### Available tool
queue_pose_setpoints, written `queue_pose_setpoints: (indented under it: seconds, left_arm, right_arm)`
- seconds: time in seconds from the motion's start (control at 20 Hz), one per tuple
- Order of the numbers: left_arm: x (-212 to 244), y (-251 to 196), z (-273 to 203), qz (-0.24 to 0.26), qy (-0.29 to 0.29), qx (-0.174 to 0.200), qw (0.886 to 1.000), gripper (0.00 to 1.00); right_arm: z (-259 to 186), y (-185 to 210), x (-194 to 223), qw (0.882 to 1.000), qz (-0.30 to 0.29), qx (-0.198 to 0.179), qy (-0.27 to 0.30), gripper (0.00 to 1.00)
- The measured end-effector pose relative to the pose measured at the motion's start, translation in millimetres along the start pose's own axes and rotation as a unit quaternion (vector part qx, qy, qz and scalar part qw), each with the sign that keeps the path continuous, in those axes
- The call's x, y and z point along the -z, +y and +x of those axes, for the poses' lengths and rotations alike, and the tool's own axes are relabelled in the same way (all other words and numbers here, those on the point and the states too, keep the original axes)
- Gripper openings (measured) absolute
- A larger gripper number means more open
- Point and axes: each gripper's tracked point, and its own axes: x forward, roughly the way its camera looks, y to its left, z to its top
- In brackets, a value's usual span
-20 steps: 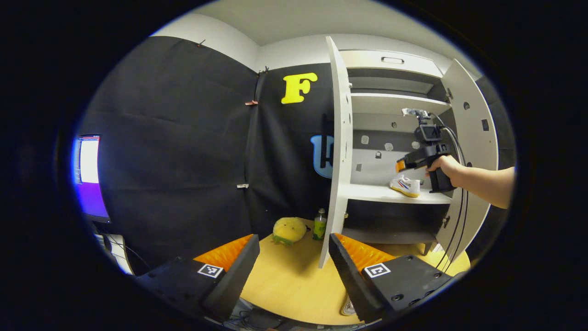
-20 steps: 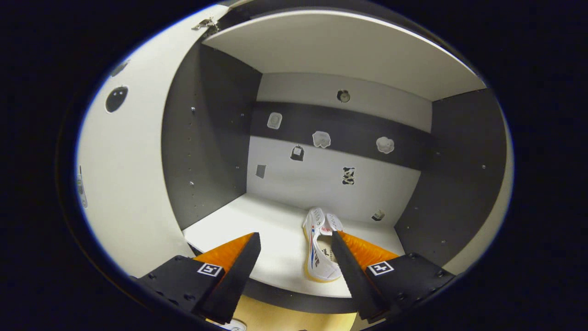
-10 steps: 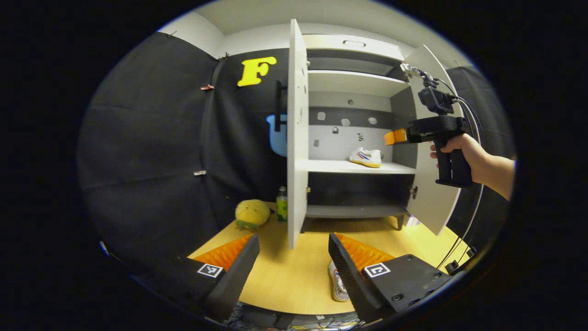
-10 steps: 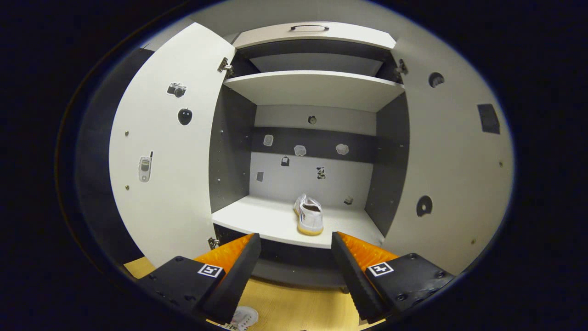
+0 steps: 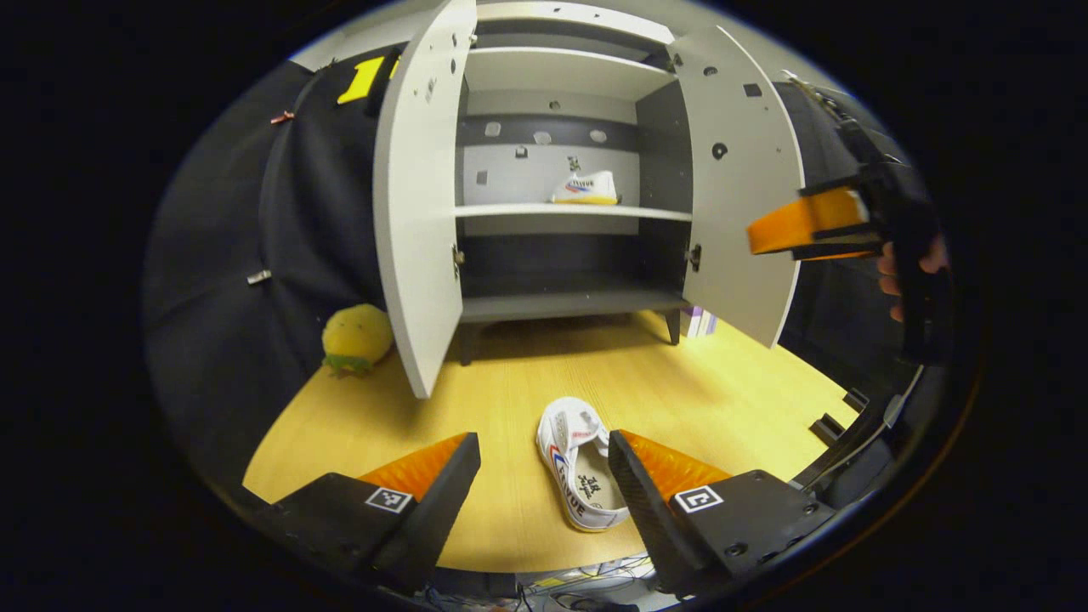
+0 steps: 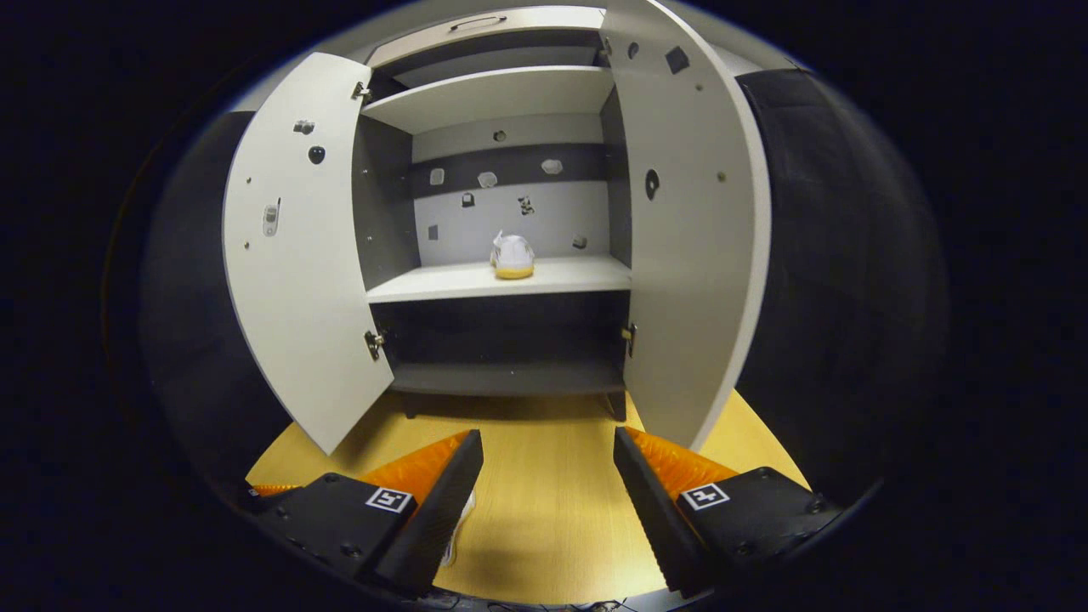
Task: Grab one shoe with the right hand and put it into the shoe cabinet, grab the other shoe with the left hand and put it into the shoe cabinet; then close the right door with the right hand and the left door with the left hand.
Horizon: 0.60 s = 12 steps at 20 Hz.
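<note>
Shoe (image 5: 580, 463) on table beside spread left gripper (image 5: 544, 476); right gripper (image 6: 548, 480) spread, facing shelved shoe (image 6: 512, 255).

Handheld two-finger grippers with black bodies

Each gripper body is built of black blocks set with small screws, and a square black-and-white marker is carried on each block. In the left gripper view, the right gripper (image 5: 795, 229) is gripped at a black handle by a bare hand (image 5: 909, 272).

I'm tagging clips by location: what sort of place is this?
Probably a staged recording booth, not a home: a small shoe cabinet stands on a wooden tabletop against black cloth walls, with cables at the table's edge.
</note>
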Motion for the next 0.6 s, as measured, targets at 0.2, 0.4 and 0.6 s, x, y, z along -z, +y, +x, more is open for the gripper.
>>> queue_pose_setpoints:
  seconds: [0.2,0.4,0.6]
  left_arm:
    - [38,1,47,0.016,0.052,0.016,0.998,0.96]
    - [71,-2,93,0.017,0.105,0.034,0.994,0.96]
    - [75,3,134,0.037,0.119,0.015,0.992,0.88]
  right_arm:
    - [-25,-23,38,0.999,0.000,0.032,0.033,0.98]
    - [-46,-39,49,0.998,-0.002,0.054,0.038,0.98]
    - [-61,-59,51,0.996,0.008,0.080,0.037,0.98]
